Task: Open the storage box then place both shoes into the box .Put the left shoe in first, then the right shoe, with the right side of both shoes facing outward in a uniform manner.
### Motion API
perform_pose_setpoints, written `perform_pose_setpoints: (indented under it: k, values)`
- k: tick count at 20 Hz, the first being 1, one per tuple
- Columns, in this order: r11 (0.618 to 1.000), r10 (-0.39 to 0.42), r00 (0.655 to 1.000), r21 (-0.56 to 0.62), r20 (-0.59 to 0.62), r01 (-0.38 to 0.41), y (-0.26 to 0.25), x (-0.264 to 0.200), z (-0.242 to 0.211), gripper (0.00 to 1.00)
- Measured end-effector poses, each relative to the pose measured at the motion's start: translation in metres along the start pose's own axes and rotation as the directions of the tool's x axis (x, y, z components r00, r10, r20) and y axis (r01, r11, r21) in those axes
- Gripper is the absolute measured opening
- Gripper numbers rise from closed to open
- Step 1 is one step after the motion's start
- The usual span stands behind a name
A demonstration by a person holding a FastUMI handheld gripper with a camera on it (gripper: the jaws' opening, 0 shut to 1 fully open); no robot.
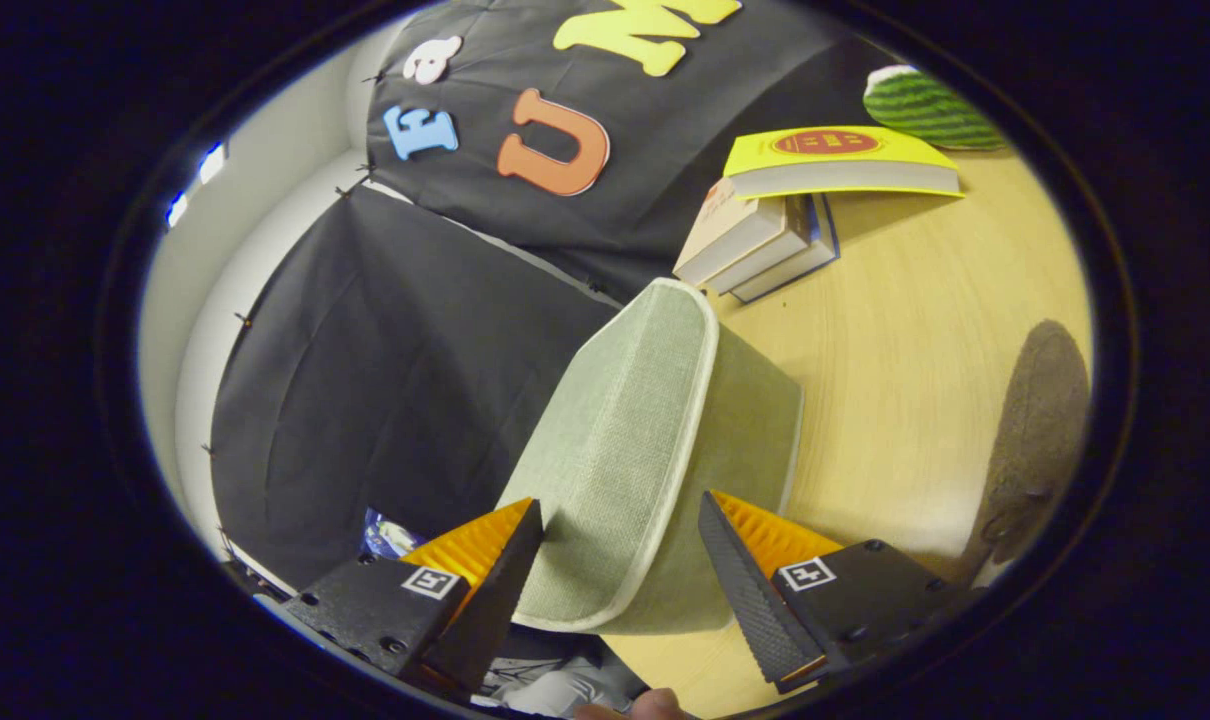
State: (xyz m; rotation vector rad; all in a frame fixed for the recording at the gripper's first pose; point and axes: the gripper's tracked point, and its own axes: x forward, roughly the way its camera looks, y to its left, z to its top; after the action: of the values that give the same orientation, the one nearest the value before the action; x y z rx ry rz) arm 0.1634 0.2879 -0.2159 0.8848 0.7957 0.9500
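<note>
The green fabric storage box (755, 420) stands on the wooden table (915, 300), just ahead of my gripper (620, 535). Its lid (625, 440), light woven cloth with a white trim, appears tilted up from the darker box body. The lid's near end lies between my fingers. The left finger (505, 570) is against the lid's face, and the right finger (740, 570) stands a narrow gap off its trimmed edge. A brown suede shoe (1040, 430) lies on the table beyond the right finger, partly cut off. The inside of the box is hidden.
A stack of books (765, 235) with a yellow book (835, 160) on top stands beyond the box. A striped watermelon-like toy (925, 105) sits behind it. Black cloth walls (395, 370) close the far and left sides. A person's fingertip (655, 705) shows below the fingers.
</note>
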Motion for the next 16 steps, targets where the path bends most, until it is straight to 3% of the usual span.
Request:
perform_pose_setpoints:
  k: [5,8,12,16]
  values:
    - [0.988,0.086,0.996,0.131,-0.032,-0.081,0.016,0.006,-0.006,0.95]
    - [0.993,0.054,0.999,0.108,-0.009,-0.052,0.015,-0.002,0.002,0.85]
    - [0.996,0.085,0.995,0.023,0.051,-0.087,0.044,-0.022,0.016,0.54]
    - [0.992,0.006,0.997,-0.125,0.070,0.002,0.063,-0.028,0.018,0.19]
